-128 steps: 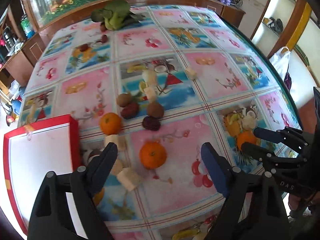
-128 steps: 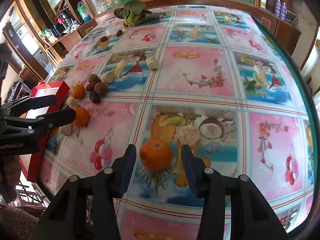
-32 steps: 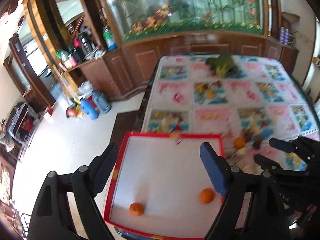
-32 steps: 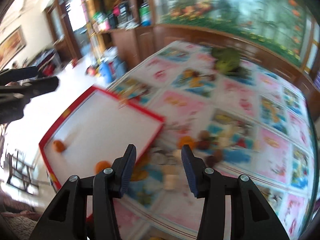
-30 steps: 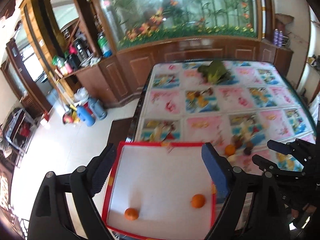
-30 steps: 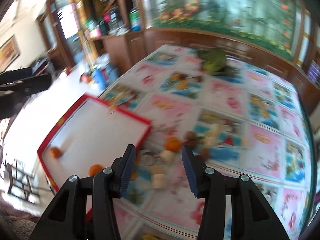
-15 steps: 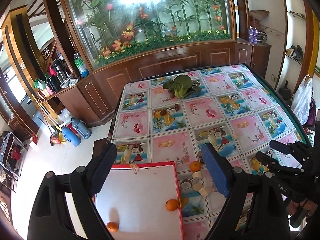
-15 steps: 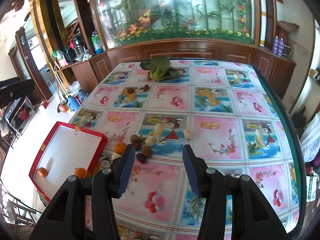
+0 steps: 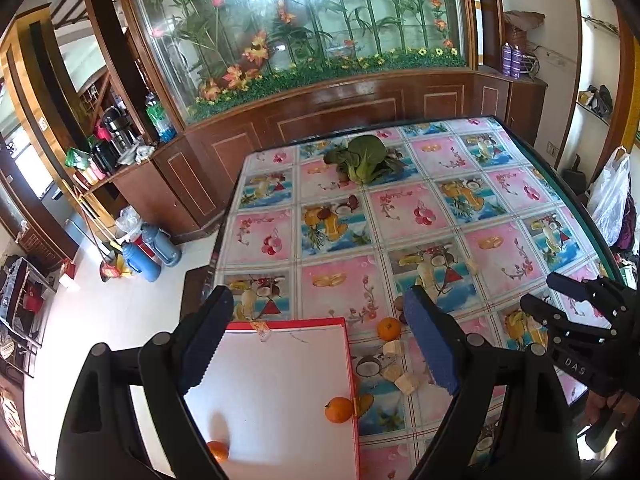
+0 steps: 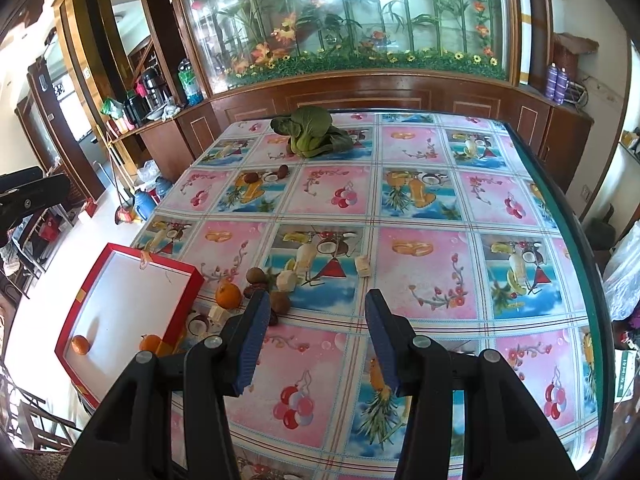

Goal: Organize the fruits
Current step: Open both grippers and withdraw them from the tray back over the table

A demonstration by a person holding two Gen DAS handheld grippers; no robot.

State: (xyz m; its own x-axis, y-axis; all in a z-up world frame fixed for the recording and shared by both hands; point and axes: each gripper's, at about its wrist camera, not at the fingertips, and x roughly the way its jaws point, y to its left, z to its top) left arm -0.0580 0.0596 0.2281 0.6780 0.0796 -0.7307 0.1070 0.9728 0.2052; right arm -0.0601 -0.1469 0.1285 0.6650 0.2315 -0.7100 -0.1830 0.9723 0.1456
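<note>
Oranges sit in two places: two lie inside the red-rimmed white tray (image 9: pixel 348 344) at the table's near left corner, one (image 9: pixel 338 409) against the tray's right wall and one (image 9: pixel 218 450) close to its near edge, while a third orange (image 10: pixel 228 295) rests on the fruit-print tablecloth (image 10: pixel 424 272) just beside the tray's far right corner. Around that third orange lie brown round fruits (image 10: pixel 256 276) and pale cut chunks (image 10: pixel 286 280), touching or nearly touching one another; one lone chunk (image 10: pixel 363 265) lies apart towards the table's middle. A leafy green vegetable (image 10: pixel 310 132) lies near the table's far edge.

The left gripper (image 9: pixel 320 340) hangs above the tray's far end with its jaws spread wide and nothing between them. The right gripper (image 10: pixel 314 340) hovers over the near part of the table, jaws partly apart and empty. Behind the table stands a wooden cabinet (image 10: pixel 360 96) with a glass plant display.
</note>
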